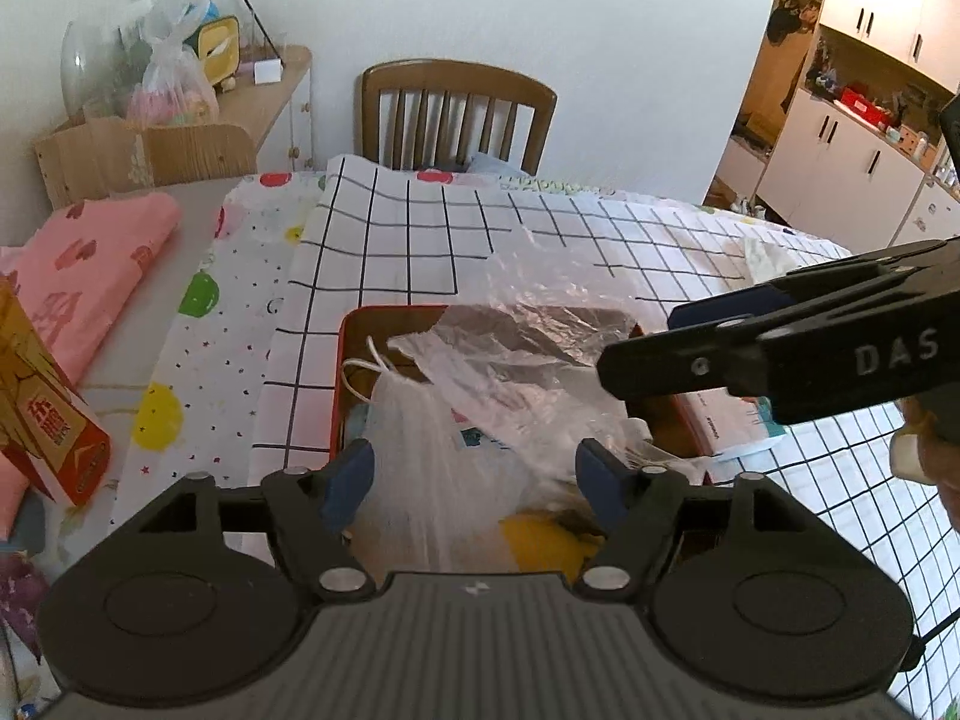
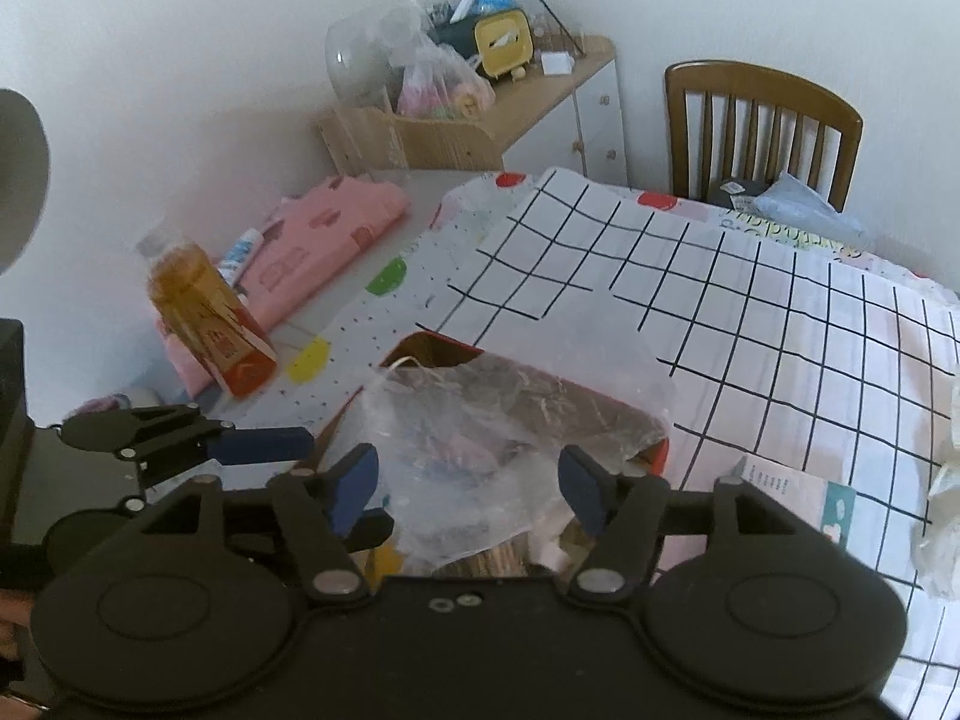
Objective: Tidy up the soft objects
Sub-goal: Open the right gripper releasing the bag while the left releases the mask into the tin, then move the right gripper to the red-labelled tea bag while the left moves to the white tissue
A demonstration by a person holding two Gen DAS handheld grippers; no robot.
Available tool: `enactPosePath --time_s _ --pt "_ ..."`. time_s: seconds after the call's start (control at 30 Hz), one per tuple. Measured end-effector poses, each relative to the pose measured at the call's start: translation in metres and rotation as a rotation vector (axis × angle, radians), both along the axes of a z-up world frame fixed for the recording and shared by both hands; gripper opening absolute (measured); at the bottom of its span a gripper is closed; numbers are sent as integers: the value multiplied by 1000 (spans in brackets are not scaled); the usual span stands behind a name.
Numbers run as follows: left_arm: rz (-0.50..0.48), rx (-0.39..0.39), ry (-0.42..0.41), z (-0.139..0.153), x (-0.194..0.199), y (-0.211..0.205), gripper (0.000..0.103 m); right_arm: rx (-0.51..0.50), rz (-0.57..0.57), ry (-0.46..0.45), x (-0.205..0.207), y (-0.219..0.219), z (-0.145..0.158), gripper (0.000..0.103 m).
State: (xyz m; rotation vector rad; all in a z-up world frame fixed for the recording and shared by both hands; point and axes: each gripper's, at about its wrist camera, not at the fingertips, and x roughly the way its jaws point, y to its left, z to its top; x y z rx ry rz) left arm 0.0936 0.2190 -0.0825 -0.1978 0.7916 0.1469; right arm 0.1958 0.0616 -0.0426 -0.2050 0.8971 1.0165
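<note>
**Operator:** Plastic bags (image 1: 480,396) were what I had under the tools: thin, clear, crumpled, heaped in a red box (image 1: 337,384) at the lower middle of the left wrist view, some spilling over its rim.

**Partner:** What sat at the left of that frame?

**Operator:** An orange carton (image 1: 54,420) at the left edge, a folded pink cloth (image 1: 90,276) above it, then a dotted white sheet (image 1: 198,360) leading to the black-grid cloth (image 1: 432,240) under the box.

**Partner:** And your left gripper (image 1: 474,474)?

**Operator:** Its blue pads stood wide apart over the bags, one on each side of the heap. I saw nothing pinched between them.

**Partner:** The right side?

**Operator:** My right gripper (image 1: 690,336) came in from the right edge, above the box's far corner. In its own view the right gripper (image 2: 468,480) was spread just as wide, clear plastic lying between the pads but not squeezed. A white booklet (image 2: 798,492) lay on the grid cloth just right of the box.

**Partner:** Further back?

**Operator:** A wooden chair (image 1: 459,114) stood at the upper middle, beyond the table's far edge.
</note>
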Motion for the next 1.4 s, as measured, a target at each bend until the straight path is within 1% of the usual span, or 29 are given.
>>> enactPosePath --time_s 0.13,0.23,0.33,0.4,0.5,0.6,0.7,0.8,0.9,1.03,1.17,1.27,1.4 --pt "-17 17 -15 7 -7 -6 75 21 0 -10 -8 -12 11 75" --pt "-20 25 -26 13 -11 -10 75 39 -7 -25 -14 -23 20 79" --pt "-27 31 -44 20 -14 -17 80 59 -19 -38 -19 -35 29 82" --pt "-36 35 -57 25 -16 -21 81 69 -29 -46 -22 -44 34 84" --pt "-62 50 -70 32 -15 -32 81 81 -52 -63 -25 -62 41 90" --pt "-86 50 -72 37 -11 -45 82 94 -88 -75 -25 -83 46 93" --pt "-98 47 -79 39 -5 -59 85 98 -121 -89 -20 -107 48 97" --pt "-96 43 -85 41 3 -76 85 94 -151 -100 -12 -134 48 100" --pt "-104 20 -92 42 14 -94 85 86 -170 -102 -2 -161 47 101" --pt "-106 28 -108 42 31 -123 85 57 -185 -116 13 -196 44 102" --pt "-121 14 -125 43 52 -153 85 26 -195 -116 36 -230 37 102" --pt "-137 27 -132 40 71 -180 88 2 -197 -120 55 -252 33 102" --pt "-148 30 -132 34 99 -213 88 -38 -185 -123 84 -277 26 102"
